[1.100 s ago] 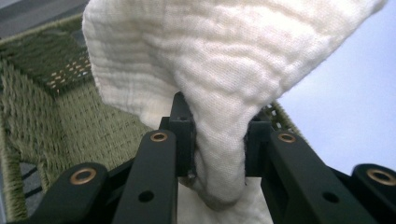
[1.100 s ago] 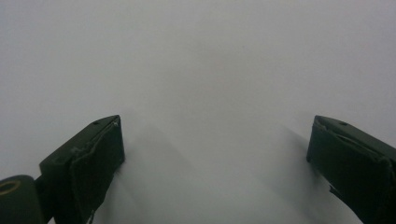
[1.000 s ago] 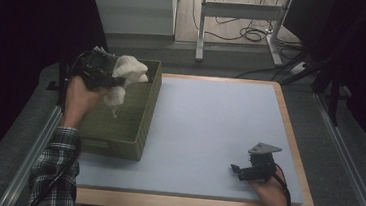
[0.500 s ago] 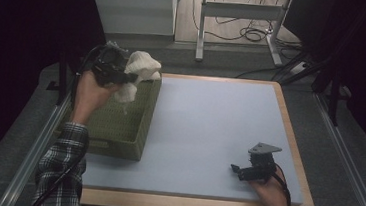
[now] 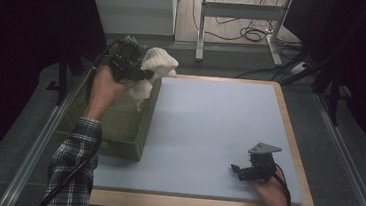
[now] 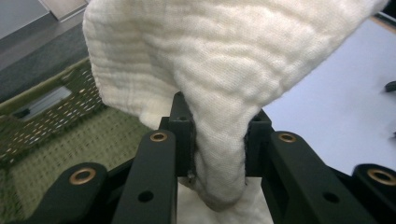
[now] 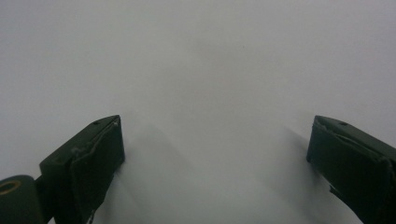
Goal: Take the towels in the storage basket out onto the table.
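Now cloth [image 6: 219, 84] pinched btwn left claw [image 6: 217, 135] pads.

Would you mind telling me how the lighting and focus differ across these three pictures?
High view: the pale mat is evenly lit while the surroundings fall into near black. Left gripper view: the cream cloth is bright and sharp enough to show its weave. Right gripper view: the mat looks hazy and featureless, with soft shadows beside the open right gripper.

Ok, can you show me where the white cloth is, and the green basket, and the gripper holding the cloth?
white cloth [image 6: 224, 60], left gripper view, its bunched top.
green basket [image 5: 118, 127], high view, its near woven wall.
left gripper [image 6: 218, 149], left gripper view, between its jaws.
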The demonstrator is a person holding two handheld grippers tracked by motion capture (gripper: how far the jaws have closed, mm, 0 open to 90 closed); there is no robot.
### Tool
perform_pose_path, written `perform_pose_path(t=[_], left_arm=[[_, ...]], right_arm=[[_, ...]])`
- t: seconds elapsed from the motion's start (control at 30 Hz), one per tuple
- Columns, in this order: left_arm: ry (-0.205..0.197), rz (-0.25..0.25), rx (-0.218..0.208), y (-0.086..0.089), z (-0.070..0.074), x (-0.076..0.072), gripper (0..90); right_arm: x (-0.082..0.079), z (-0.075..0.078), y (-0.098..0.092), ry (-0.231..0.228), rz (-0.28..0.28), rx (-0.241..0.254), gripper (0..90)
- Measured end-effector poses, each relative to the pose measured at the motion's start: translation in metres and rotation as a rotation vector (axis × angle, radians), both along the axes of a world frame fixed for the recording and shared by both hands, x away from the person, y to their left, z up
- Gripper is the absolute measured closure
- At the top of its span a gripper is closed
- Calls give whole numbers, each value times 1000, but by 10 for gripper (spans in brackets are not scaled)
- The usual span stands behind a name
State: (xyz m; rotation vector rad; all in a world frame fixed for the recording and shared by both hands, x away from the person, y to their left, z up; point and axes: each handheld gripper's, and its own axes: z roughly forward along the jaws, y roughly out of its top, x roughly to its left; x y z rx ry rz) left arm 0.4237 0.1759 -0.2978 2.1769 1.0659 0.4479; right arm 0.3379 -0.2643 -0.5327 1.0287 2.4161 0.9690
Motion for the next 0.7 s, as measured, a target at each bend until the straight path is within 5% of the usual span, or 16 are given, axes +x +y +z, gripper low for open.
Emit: perform_pose_path(t=[0.3,0.7], left_arm=[[-1,-48,-6,-29,1,6,721],[1,-137,-4,-79,-14,15,714]], right_arm=[[0,0,0,0,0,0,40],[0,0,0,2,0,0,40]])
